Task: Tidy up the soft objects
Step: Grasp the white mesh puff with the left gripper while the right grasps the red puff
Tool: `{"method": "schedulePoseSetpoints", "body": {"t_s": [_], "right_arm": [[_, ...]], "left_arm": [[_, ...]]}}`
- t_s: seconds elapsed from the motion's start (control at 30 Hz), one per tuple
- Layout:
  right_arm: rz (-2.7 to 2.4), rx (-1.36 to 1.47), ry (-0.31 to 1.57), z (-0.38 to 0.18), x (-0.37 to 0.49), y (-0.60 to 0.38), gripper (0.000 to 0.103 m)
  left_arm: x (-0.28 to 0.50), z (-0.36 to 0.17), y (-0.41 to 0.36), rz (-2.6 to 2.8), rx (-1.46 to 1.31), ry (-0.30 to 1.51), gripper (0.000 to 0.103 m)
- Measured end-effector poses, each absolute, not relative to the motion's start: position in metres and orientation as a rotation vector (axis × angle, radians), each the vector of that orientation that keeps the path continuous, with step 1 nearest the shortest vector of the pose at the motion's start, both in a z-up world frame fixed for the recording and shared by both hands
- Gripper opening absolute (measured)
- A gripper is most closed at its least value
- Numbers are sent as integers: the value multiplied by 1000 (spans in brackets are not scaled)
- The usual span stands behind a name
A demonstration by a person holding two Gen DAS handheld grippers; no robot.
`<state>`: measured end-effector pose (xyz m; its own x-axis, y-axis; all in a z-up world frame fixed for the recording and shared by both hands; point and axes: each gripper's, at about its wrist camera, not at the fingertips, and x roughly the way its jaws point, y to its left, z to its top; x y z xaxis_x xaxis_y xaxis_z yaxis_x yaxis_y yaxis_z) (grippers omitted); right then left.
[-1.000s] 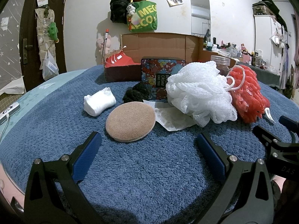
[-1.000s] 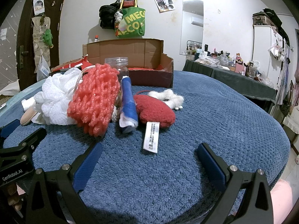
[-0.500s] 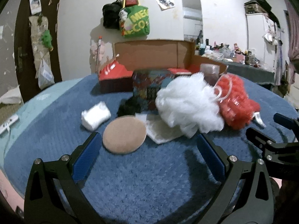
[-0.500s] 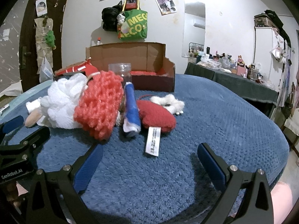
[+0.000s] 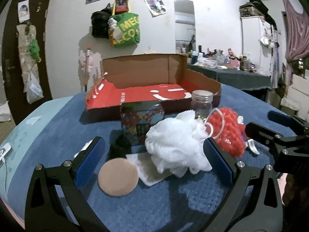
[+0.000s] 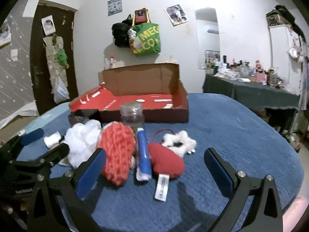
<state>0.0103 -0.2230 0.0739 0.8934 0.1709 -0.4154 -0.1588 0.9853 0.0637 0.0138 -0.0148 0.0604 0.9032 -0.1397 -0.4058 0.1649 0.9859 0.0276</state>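
Soft things lie in a row on the blue blanket (image 5: 58, 127). In the left wrist view: a tan round pad (image 5: 118, 177), a white cloth sheet (image 5: 148, 171), a black fuzzy item (image 5: 120, 146), a white mesh puff (image 5: 178, 145) and a red mesh puff (image 5: 228, 133). In the right wrist view: the red puff (image 6: 117, 150), a blue tube (image 6: 143, 154), a red heart cushion (image 6: 166, 163) with a white tag, a white fluffy item (image 6: 179, 142) and the white puff (image 6: 82, 142). My left gripper (image 5: 154, 161) is open and empty above the pad. My right gripper (image 6: 153, 166) is open and empty above the cushion.
An open cardboard box with a red inside (image 5: 152, 94) lies behind the row; it also shows in the right wrist view (image 6: 135, 100). A patterned tin (image 5: 142, 121) and a clear jar (image 5: 201, 104) stand before it. A white roll (image 6: 52, 140) lies left.
Both grippers have risen and tilted down, so the box's red inside shows and the objects sit lower in view. Both stay open. No object has moved.
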Motion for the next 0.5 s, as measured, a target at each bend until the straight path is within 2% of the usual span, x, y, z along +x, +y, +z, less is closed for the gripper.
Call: {"method": "schedulePoseSetpoints", "body": {"t_s": [0.17, 0.23, 0.33, 0.4, 0.5], "right_arm": [[281, 73, 462, 78, 23, -224, 102], [320, 88, 477, 79, 29, -223, 93], [368, 109, 494, 78, 34, -222, 83], [399, 116, 502, 77, 37, -221, 77], [438, 108, 514, 76, 40, -216, 69]], "left_arm": [[24, 68, -18, -230, 71, 434, 102], [29, 68, -20, -266, 76, 453, 102], [37, 69, -21, -307, 74, 478, 101], [41, 69, -23, -328, 78, 493, 94], [46, 66, -26, -355, 95, 515, 91]]}}
